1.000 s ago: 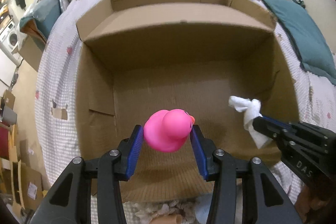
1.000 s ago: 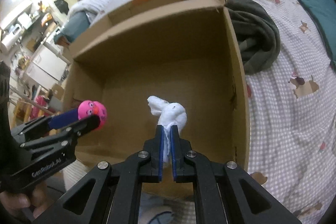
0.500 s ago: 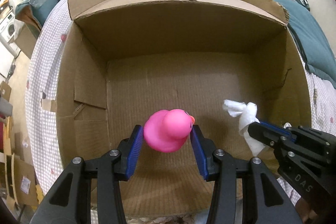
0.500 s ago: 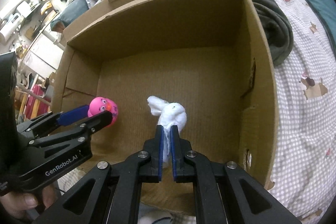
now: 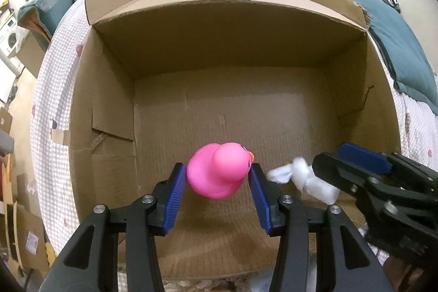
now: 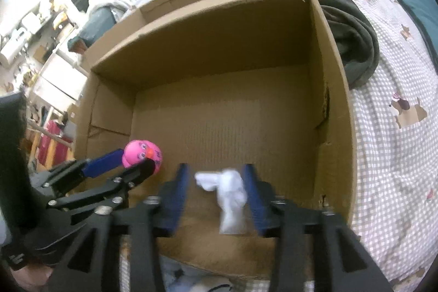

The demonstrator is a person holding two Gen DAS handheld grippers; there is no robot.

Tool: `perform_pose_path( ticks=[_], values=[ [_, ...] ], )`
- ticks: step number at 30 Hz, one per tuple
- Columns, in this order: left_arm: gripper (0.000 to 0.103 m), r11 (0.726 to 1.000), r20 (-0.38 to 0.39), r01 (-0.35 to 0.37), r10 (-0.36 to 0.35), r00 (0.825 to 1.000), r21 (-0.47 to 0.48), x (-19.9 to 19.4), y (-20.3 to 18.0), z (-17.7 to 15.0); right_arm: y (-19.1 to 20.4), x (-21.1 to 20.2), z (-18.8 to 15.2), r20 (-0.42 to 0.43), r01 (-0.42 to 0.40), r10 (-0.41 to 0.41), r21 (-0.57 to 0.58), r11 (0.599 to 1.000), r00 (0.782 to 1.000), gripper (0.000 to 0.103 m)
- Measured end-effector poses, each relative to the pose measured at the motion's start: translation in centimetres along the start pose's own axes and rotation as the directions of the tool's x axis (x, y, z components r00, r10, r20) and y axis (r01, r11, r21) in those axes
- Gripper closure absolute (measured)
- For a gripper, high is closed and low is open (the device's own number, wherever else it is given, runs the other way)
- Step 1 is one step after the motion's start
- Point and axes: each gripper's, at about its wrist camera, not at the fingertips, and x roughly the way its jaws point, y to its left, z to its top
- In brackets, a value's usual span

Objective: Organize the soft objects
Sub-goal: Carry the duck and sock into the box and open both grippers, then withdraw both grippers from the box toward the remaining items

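Over the open brown cardboard box (image 5: 246, 51) on the bed, the left gripper (image 5: 217, 177) clamps a pink rubber duck (image 5: 219, 174). Beside it, the right gripper (image 6: 216, 182) has just been opening, its blue pads spread apart around a white crumpled soft cloth (image 6: 230, 190) that sits between them above the box floor.

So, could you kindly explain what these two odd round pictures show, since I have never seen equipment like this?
There is no robot here: a person holds a two-finger gripper in each hand, and each carries a wide-angle camera looking along its fingers. One picture comes from the left gripper, the other from the right gripper. Both hang over an open brown cardboard box standing on a bed with a checked bedspread. The left gripper's blue pads squeeze a pink rubber duck. The right gripper's jaws have just been opening; the small white cloth toy sits loose between them, with a clear gap at the left pad. Whether it has reached the box floor, I cannot tell.
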Motion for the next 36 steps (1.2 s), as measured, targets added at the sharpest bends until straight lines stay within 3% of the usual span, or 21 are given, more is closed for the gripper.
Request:
perform_pose_path(
  ticks=[2,6,10,13,24,36],
  values=[
    [0.057,1.0,-0.008,-0.001,0.001,1.0,-0.015,0.0,0.2,0.0,0.3,-0.3,0.0,0.012,-0.018,0.018,-0.009,1.0,1.0,0.041],
    [0.034,0.997,0.003,-0.001,0.001,1.0,-0.077,-0.6,1.2,0.3,0.5,-1.0,0.1,0.055,-0.038,0.039,-0.017,0.999,0.998,0.032],
    [0.034,0.995,0.023,0.006,-0.004,1.0,-0.095,-1.2,1.3,0.4,0.6,-2.0,0.1,0.1,-0.069,0.071,-0.016,0.997,0.992,0.021],
    [0.034,0.996,0.028,0.006,-0.003,1.0,-0.094,-1.3,1.3,0.4,0.8,-2.6,0.3,0.135,-0.055,0.058,-0.025,0.998,0.989,0.0],
    [0.034,0.999,0.052,-0.006,0.009,0.999,-0.052,-2.3,0.5,0.4,0.0,-3.1,0.6,0.159,-0.045,0.042,0.019,0.999,0.986,0.0],
    [0.034,0.998,0.139,-0.001,0.01,0.99,-0.06,-6.7,1.6,-1.2,-0.1,-6.1,-0.9,0.249,-0.02,0.023,-0.017,1.0,0.968,0.0]
  ],
)
